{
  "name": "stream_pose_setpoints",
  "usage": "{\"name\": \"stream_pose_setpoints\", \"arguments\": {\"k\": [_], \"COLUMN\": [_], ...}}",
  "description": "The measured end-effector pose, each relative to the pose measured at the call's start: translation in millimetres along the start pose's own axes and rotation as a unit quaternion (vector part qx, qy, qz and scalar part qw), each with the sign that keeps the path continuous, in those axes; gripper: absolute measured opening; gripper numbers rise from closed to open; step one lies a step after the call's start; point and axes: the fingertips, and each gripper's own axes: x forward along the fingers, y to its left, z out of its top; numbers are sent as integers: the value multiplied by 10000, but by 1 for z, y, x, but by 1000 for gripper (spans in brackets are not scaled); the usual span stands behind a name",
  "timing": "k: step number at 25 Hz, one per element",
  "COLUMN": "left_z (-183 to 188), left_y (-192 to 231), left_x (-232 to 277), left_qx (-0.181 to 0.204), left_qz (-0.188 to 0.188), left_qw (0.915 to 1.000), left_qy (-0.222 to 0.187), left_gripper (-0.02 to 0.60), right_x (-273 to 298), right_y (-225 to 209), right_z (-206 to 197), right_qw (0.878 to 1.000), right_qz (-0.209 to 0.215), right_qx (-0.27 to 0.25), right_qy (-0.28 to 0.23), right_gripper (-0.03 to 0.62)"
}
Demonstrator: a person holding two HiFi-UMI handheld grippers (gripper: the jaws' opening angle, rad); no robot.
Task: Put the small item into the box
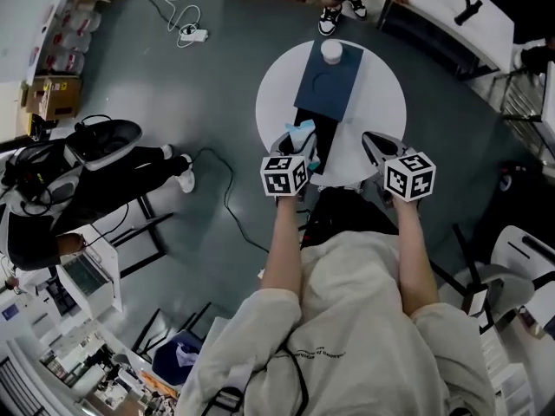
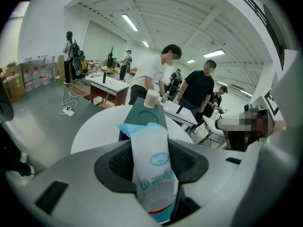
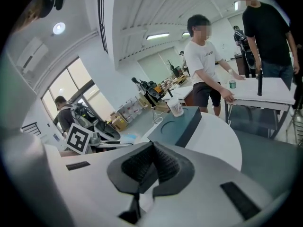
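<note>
One round white desk (image 1: 381, 94) carried a long dark blue box (image 1: 328, 81) across its middle. Left tongs (image 1: 297, 146) were pinching a white packet with blue print (image 2: 154, 169) over the desk's near edge, and the right tongs (image 3: 152, 162) were pressed together on nothing. A little white cup (image 1: 331, 52) sat on the box's far end.

Left claw (image 2: 151, 162) clamped on packet (image 2: 152, 143); right claw (image 3: 152, 155) closed.

Head view overhead, both gripper views low, sharing the box (image 1: 328, 81)
</note>
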Motion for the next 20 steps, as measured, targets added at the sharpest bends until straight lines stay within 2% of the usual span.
{"name": "stream_pose_setpoints", "arguments": {"k": [7,20], "left_z": [-33,-58], "left_y": [14,11], "left_x": [33,83], "left_qx": [182,324], "left_qz": [-326,-877], "left_qw": [9973,9836], "left_qy": [637,1540], "left_gripper": [204,205], "right_x": [-7,-37], "right_y": [-4,-19], "right_z": [-21,-46], "right_qw": [9993,9942], "right_qz": [-374,-999], "right_qx": [1,310], "right_qy": [5,-234], "right_gripper": [34,34]}}
